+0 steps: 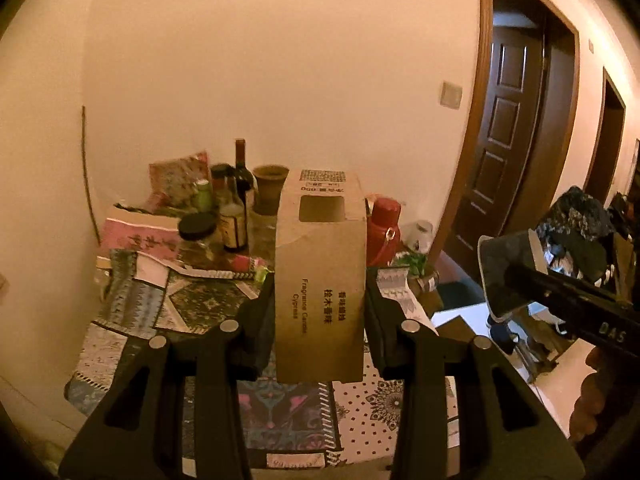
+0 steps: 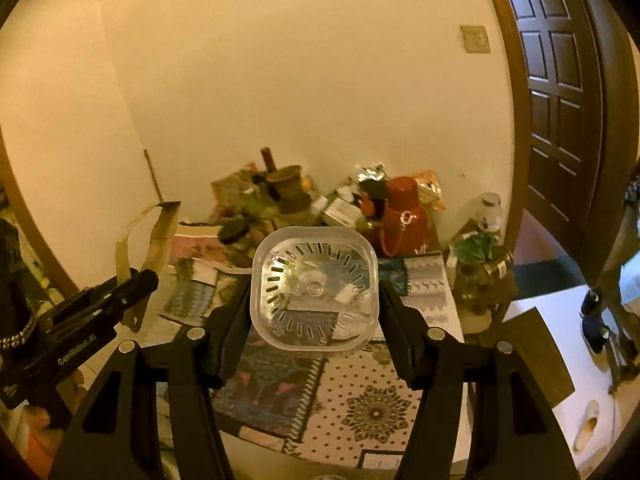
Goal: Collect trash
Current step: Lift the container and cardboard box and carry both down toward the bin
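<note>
The left gripper [image 1: 320,320] was clamped on a brown cardboard candle box [image 1: 320,280], pads pressed to its two long sides, box upright w/ the cut-out window toward 12 o'clock. The right gripper [image 2: 314,320] was closed on a clear plastic container [image 2: 314,290] — squarish, slotted base facing the lens, walls pinched from 3 and 9 o'clock. Both items were held off the table [image 2: 360,384], above its patterned cloth, not resting on it.

Step judged in hand: carrying two pieces of trash away to a bin; no bin was seen in either view, so the drop point couldn't be told.

How it should be done well:
- Squeeze kept even on the box — thin card, likely to buckle if pressed harder, to slip if eased
- Container was probably springy & slick; grip kept low on the walls, no twisting
- The 2 tools were near each other (right one seen at 3 o'clock in the left view, left one at 9 o'clock in the right view) — they should be kept apart so the loads aren't knocked
- Clutter at 12 o'clock — wine bottle [image 1: 242,168], red flask [image 2: 400,216], jars — should be cleared by lifting before swinging round
- Box released first only once over the bin
</note>
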A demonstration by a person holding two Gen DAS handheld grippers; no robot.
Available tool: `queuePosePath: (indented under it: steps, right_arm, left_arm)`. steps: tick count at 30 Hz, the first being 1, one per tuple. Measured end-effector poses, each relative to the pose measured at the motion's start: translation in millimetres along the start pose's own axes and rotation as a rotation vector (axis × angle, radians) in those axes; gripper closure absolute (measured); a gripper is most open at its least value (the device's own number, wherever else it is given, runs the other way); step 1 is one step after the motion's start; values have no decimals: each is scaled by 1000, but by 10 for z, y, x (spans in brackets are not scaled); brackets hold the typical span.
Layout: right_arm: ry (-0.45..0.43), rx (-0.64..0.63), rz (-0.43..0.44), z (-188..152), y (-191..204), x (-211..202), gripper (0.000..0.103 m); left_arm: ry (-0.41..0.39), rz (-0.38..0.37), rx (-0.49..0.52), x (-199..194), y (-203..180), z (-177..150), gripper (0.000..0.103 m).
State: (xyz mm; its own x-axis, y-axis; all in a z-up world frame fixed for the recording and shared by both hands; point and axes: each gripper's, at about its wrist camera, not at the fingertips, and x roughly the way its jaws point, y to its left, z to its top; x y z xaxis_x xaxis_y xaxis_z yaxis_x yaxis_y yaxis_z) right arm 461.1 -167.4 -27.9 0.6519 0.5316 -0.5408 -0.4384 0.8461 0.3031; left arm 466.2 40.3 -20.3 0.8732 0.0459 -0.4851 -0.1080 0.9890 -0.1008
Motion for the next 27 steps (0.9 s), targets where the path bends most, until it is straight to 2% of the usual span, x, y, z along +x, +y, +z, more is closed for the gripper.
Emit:
queuePosePath:
  steps: [10, 20, 27]
  right_arm:
    - [-69, -8, -26, -280, 427, -548, 46]
    - [-87, 18, -67, -921, 1115, -1183, 46]
    - [-47, 63, -87, -1436, 1473, -1493, 46]
  left_arm:
    - [-66, -51, 13, -779, 146, -215, 64]
    - [-69, -101, 48, -1806, 513, -790, 64]
    - [-50, -108, 82, -2404, 708, -1225, 64]
